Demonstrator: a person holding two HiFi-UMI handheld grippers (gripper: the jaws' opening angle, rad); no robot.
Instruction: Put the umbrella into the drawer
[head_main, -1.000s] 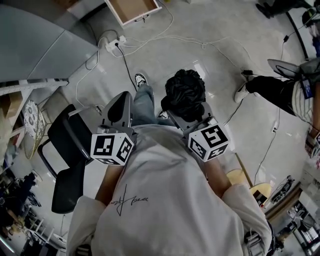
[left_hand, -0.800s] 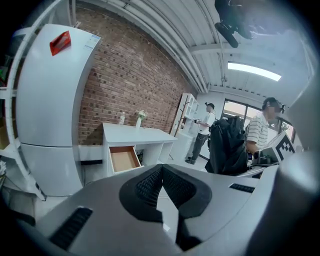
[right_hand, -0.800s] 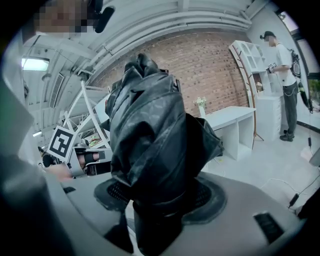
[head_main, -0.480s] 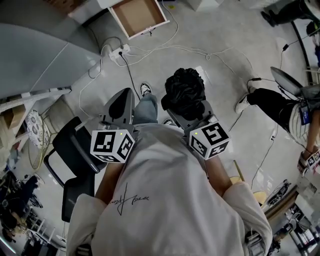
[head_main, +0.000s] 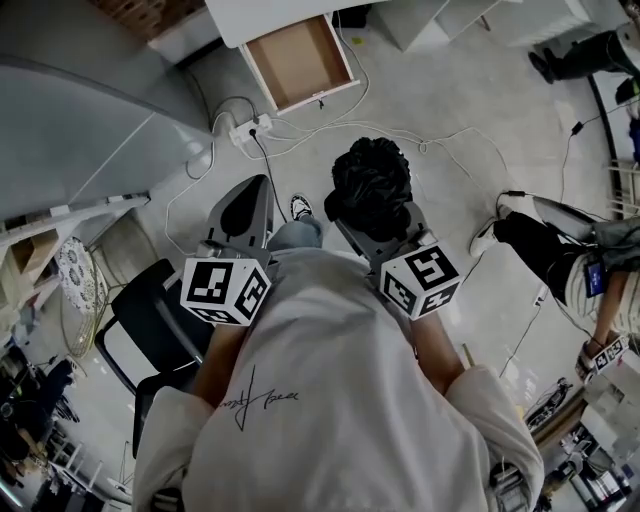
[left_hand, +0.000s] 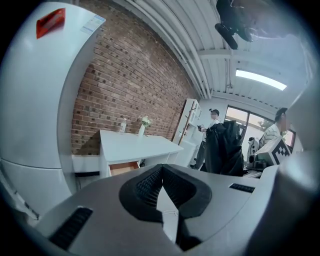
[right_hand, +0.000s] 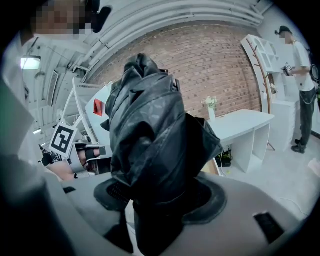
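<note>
A black folded umbrella (head_main: 370, 183) stands bunched up between the jaws of my right gripper (head_main: 378, 222), which is shut on it at chest height. In the right gripper view the umbrella (right_hand: 150, 145) fills the middle and hides the right gripper (right_hand: 159, 197) tips. My left gripper (head_main: 240, 215) is held beside it, shut with nothing in it; its pads (left_hand: 149, 186) meet at the tip. The open wooden drawer (head_main: 300, 62) sticks out from a white desk (head_main: 270, 12) on the floor ahead, apart from both grippers. The left gripper view shows the drawer (left_hand: 123, 168) under the desk (left_hand: 135, 145).
White cables and a power strip (head_main: 250, 128) lie on the floor between me and the drawer. A black chair (head_main: 150, 335) stands at my left. Another person's leg (head_main: 555, 255) is at the right. A large white rounded appliance (left_hand: 35, 100) stands close on the left.
The drawer and desk have slid down the head view and show more fully, so I have come closer to them. Both grippers keep their pose, the umbrella still held.
</note>
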